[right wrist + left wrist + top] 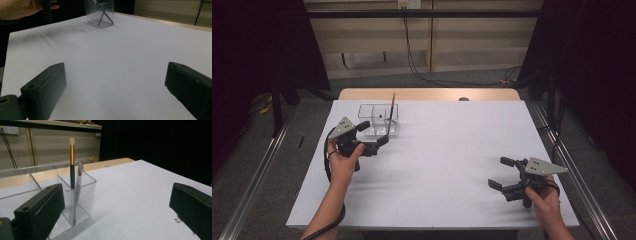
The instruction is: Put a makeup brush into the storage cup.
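A clear acrylic organizer [373, 119] with several compartments stands at the back left of the white table [447, 165]. A makeup brush [391, 111] with a dark handle, gold ferrule and pale tip stands upright in its right compartment, clearly seen in the left gripper view as brush [72, 162] inside organizer [82, 195]. My left gripper [373, 133] hovers just in front of the organizer, open, nothing between its jaws [116, 210]. My right gripper [500, 173] rests open at the front right, empty [115, 90], facing the far-off organizer [100, 13].
A bare wooden strip [427, 94] runs along the table's back edge, with a small dark object [463, 99] on it. Cables hang down the wall behind. Metal rails flank the table on both sides. The person's left hand [20, 7] appears in the right gripper view.
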Motion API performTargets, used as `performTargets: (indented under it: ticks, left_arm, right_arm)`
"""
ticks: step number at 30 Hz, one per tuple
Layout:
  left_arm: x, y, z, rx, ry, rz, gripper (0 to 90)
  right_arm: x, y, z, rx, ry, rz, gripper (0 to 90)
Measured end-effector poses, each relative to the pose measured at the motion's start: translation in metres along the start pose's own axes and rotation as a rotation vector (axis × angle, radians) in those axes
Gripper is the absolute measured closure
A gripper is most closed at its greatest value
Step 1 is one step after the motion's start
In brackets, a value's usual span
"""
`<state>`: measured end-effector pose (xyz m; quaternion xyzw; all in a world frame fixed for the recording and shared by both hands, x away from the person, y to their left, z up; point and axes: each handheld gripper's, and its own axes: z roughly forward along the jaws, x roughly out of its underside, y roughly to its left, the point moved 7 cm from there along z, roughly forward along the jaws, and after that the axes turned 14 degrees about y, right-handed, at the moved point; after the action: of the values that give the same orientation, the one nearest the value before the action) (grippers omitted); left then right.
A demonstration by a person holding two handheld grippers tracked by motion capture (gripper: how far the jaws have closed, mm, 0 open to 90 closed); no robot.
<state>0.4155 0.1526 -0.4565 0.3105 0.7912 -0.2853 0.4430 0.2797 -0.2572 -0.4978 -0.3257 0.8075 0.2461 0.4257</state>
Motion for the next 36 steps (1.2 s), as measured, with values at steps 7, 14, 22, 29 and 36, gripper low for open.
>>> performTargets:
  ticks: [7, 14, 22, 29, 36]
  left_arm:
    - [0.004, -0.001, -0.004, 0.001, -0.003, -0.002, 0.0]
    - [0.006, -0.006, -0.008, 0.016, -0.003, 0.006, 0.0]
    - [0.012, -0.01, -0.013, 0.024, 0.002, 0.01, 0.0]
    - [0.02, -0.01, -0.016, 0.024, 0.015, 0.014, 0.0]
    - [0.023, -0.012, -0.017, 0.031, 0.02, 0.023, 0.0]
  right_arm:
    - [0.0, 0.001, 0.001, -0.002, 0.001, 0.001, 3.3]
    - [0.0, 0.002, 0.003, -0.006, 0.004, -0.001, 3.3]
    - [-0.001, 0.004, 0.004, -0.005, 0.0, -0.002, 3.3]
    - [-0.002, 0.003, 0.004, -0.003, 0.0, -0.002, 3.3]
    - [-0.004, 0.003, 0.003, 0.0, -0.007, -0.004, 3.3]
